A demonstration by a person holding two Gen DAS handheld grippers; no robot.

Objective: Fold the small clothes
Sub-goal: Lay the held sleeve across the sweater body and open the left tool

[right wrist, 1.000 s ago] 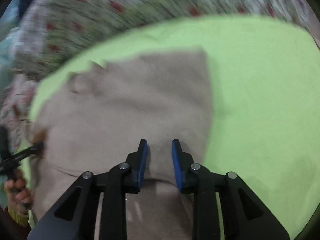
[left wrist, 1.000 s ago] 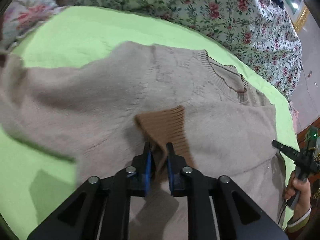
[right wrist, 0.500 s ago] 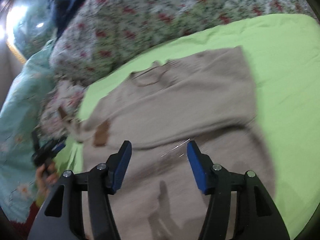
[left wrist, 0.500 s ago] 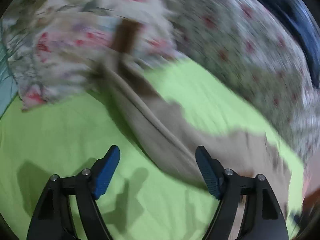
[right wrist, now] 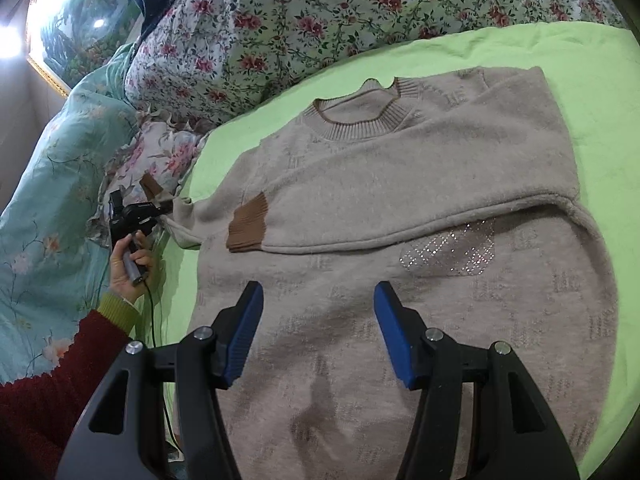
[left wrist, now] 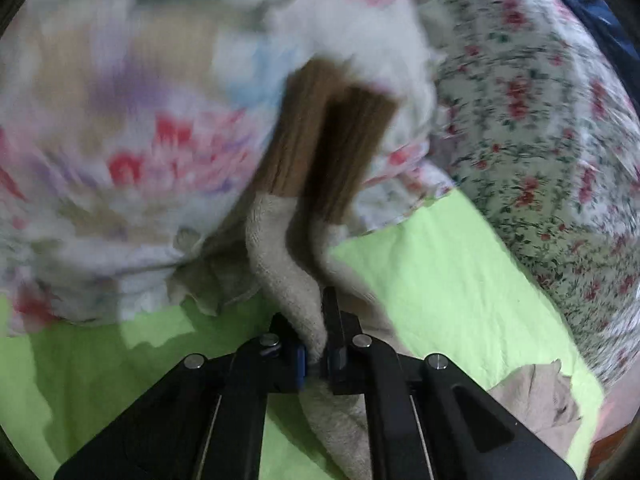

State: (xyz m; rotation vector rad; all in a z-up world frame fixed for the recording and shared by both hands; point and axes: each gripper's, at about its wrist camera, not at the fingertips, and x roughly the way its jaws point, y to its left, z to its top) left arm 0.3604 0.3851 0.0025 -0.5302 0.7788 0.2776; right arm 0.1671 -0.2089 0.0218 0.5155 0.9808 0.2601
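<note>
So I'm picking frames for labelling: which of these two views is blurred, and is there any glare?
Left wrist view: motion-smeared, worst across the floral bedding and brown cuff; the left gripper itself stays sharp. Right wrist view: crisp over the beige sweater and right gripper, with lamp glare in the framed picture and fisheye bending at the edges.

Lime-green sheet, floral quilt, teal flowered blanket, framed landscape picture behind

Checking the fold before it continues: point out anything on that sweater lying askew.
One sleeve lies folded across the sweater. The other sleeve trails off the green sheet onto the floral bedding, pinched in the left hand-held gripper.
</note>
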